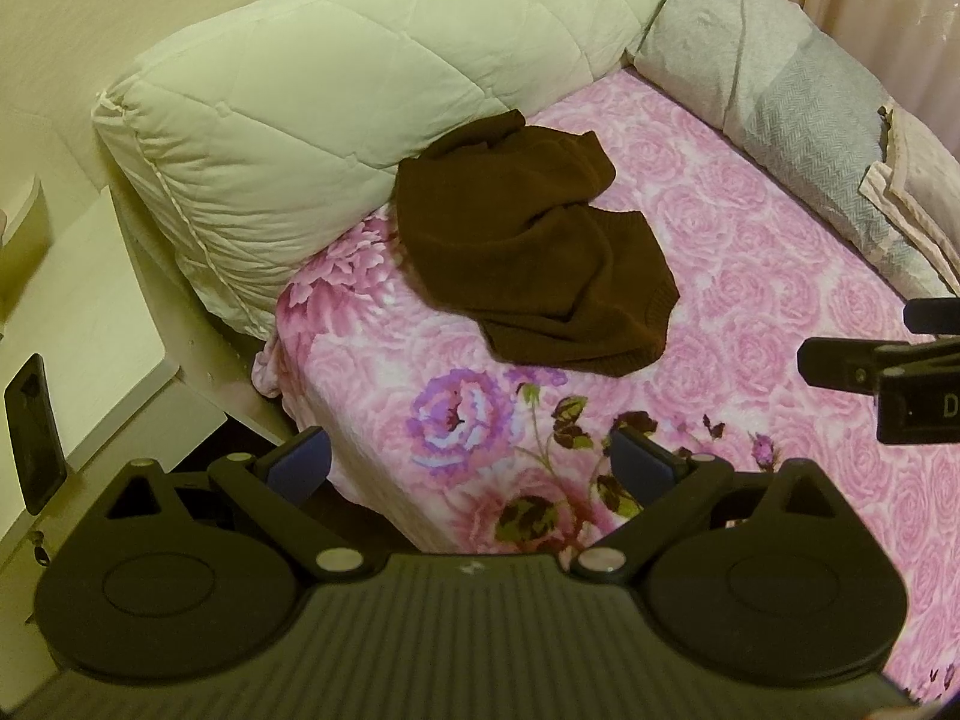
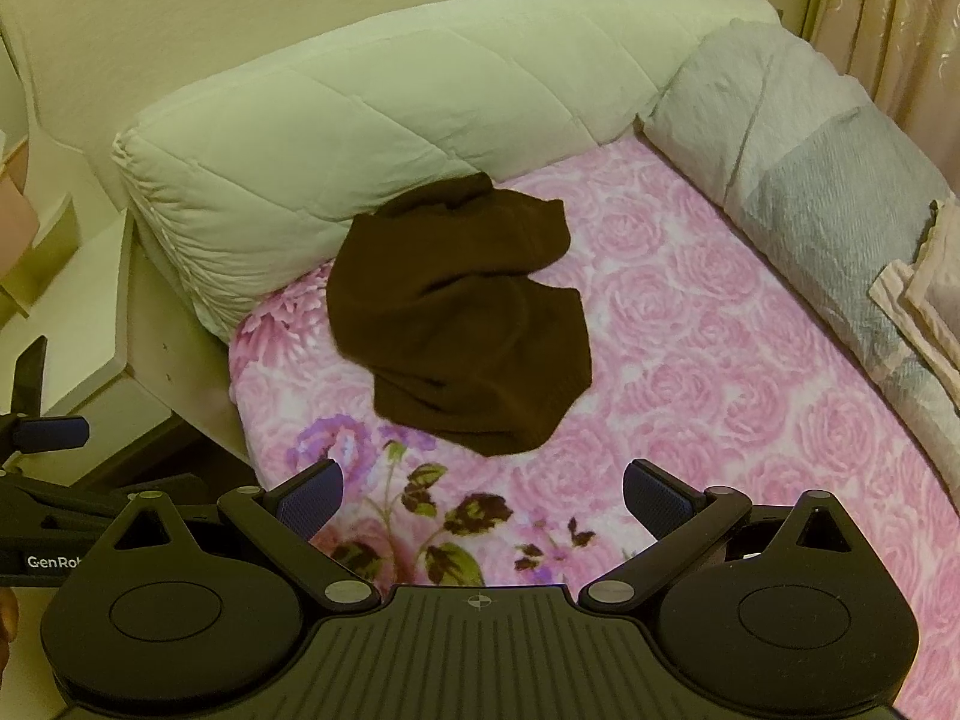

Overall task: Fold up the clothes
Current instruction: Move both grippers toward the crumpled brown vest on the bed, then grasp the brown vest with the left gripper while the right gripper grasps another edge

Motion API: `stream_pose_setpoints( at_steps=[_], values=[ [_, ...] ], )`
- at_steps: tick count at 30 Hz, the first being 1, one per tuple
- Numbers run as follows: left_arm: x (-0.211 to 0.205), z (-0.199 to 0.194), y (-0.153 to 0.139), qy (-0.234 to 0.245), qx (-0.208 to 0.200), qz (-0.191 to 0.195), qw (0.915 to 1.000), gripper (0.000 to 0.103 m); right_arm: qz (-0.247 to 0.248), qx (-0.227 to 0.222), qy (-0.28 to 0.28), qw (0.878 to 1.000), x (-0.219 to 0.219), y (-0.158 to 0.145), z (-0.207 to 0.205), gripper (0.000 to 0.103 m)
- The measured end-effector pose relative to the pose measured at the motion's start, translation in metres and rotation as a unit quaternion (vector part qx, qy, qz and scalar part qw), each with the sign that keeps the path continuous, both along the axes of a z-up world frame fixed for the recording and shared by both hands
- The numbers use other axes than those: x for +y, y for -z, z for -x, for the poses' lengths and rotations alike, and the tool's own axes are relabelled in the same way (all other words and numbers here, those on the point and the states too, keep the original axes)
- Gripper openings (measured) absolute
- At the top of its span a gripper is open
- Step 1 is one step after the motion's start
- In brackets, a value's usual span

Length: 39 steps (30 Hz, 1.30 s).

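On the bed, we record:
Garment: brown sweater crumpled near the head edge, touching the quilted pillow.
Left tongs: spread apart, empty, above the near edge.
Right tongs: spread apart, empty, short of the sweater.

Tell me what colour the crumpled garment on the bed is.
Dark brown: the crumpled garment shows best in the left wrist view.

Open pink bedspread lies before my fingers; the white quilt walls the far side, grey bedding the right edge.
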<state>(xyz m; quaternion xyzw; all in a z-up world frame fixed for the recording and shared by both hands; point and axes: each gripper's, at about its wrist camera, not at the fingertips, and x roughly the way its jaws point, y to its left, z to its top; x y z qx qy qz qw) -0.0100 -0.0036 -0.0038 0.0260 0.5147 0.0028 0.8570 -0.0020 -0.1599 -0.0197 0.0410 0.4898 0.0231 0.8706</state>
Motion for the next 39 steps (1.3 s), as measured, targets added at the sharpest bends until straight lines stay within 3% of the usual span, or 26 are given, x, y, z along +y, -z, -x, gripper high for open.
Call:
stream_pose_setpoints(
  at_steps=[13,20,24,31,39],
  values=[
    [-0.022,0.009,0.005,-0.005,-0.008,-0.033,0.9994,0.098,-0.006,0.001,-0.014,1.000,-0.039,0.013,0.014,0.102],
    [-0.011,-0.004,0.019,0.020,-0.004,-0.066,0.9976,0.098,-0.004,-0.019,-0.032,0.999,-0.063,0.030,0.009,0.102],
    [0.002,-0.047,0.040,0.059,-0.004,-0.083,0.9948,0.098,-0.012,-0.022,-0.034,0.999,-0.069,0.045,-0.015,0.102],
    [0.034,-0.168,0.089,0.130,-0.004,-0.014,0.9914,0.098,-0.008,-0.009,-0.031,0.999,-0.062,0.080,-0.094,0.102],
    [0.063,-0.297,0.181,0.094,0.027,0.071,0.9927,0.093,-0.016,-0.022,-0.038,0.999,-0.064,0.144,-0.222,0.102]
  ],
)
